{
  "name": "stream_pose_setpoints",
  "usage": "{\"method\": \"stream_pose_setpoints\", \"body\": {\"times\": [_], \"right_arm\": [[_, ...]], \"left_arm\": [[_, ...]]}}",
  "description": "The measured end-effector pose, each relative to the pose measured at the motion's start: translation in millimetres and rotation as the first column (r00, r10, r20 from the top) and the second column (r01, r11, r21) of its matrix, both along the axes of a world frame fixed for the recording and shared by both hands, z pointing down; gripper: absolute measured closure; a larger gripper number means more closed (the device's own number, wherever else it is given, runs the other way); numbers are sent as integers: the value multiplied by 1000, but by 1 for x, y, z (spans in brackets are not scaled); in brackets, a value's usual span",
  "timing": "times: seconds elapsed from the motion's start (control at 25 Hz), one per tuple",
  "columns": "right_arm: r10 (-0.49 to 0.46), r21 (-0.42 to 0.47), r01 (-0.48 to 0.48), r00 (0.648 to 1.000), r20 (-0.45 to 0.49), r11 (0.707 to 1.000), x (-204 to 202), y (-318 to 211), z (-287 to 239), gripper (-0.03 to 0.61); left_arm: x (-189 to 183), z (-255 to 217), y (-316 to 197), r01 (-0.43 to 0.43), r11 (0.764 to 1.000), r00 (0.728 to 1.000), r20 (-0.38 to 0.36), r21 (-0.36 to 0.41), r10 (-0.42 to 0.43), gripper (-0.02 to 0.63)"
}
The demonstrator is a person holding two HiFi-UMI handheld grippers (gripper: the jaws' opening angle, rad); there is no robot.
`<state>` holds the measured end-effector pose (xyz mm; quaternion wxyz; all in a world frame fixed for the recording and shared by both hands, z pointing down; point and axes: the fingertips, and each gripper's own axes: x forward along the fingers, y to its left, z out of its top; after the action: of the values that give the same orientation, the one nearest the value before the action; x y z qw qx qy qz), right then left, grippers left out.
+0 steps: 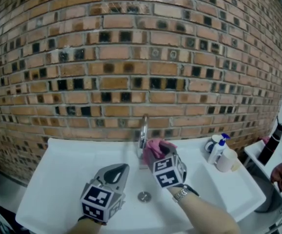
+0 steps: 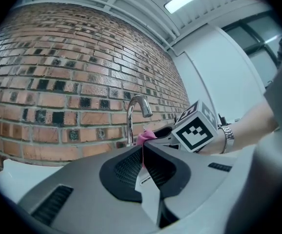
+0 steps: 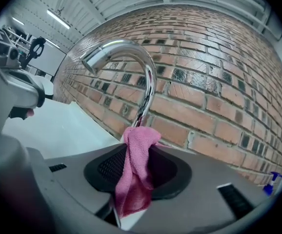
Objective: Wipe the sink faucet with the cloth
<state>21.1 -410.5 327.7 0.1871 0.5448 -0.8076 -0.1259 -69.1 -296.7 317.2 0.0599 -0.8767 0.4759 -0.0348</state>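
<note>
Two grippers sit over the glossy white sink (image 1: 63,169). Your left gripper (image 1: 123,168) is fully closed with nothing in it, held level above the basin. Your right gripper (image 1: 155,157) is clamped on the pink cloth (image 3: 137,165), a nubby terry fabric. Its top is bunched at the foot of the curved chrome faucet (image 3: 148,82), though whether they touch is unclear. A rough brick wall (image 1: 131,57) stands behind. Each gripper's cube carries black-and-white square markers.

faucet (image 3: 147,77) foot behind cloth (image 3: 133,174), spray bottle (image 1: 219,149) label too small
</note>
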Motion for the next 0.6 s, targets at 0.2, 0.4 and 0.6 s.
{"method": "stream_pose_setpoints", "body": {"times": [0.2,0.4,0.6], "right_arm": [[11,1,-10,999,-43,1000,-7,-7,2,439],[21,-6,-21,996,-81,1000,-11,-12,-1,439],[34,7,-34,993,-111,999,-10,-15,-15,439]], "left_arm": [[2,-7,3,-12,1000,1000,-14,14,12,603],[3,-5,4,-15,1000,1000,-13,7,16,603],[4,-8,5,-18,1000,1000,-20,10,18,603]]}}
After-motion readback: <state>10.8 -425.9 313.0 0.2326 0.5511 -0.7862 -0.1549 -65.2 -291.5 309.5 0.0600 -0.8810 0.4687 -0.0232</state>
